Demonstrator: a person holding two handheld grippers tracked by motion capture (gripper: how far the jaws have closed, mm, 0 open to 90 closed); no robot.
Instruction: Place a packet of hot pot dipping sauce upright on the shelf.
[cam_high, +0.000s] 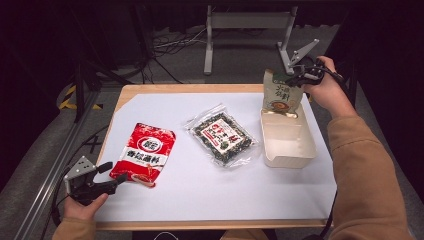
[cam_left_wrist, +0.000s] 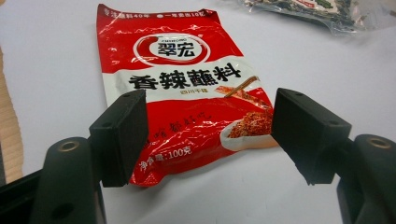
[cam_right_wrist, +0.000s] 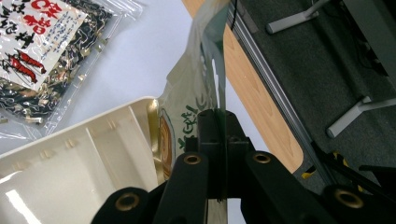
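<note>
In the high view, the right tongs (cam_high: 298, 75) pinch the top edge of a green-and-white packet (cam_high: 281, 94) and hold it upright at the far end of a cream tray (cam_high: 288, 140), its lower edge at the tray's far wall. A clear bag of dark seaweed mix (cam_high: 222, 134) lies flat on the white surface (cam_high: 200, 195) just left of the tray. Farther left lies a red sachet (cam_high: 144, 152), and the left tongs (cam_high: 111, 175) sit at its near corner, spread apart, holding nothing.

In the left gripper view, the two black jaws stand wide, one on each side of the red sachet (cam_left_wrist: 182, 88), which lies flat on the surface (cam_left_wrist: 51, 60) ahead of them (a corner of the clear bag (cam_left_wrist: 327, 11) shows at the top right).

In the right gripper view, the jaws are pressed together on the thin top seam of the packet (cam_right_wrist: 198, 93), which hangs down against the tray's (cam_right_wrist: 93, 154) far wall. The clear bag (cam_right_wrist: 42, 51) lies beyond, top left.
</note>
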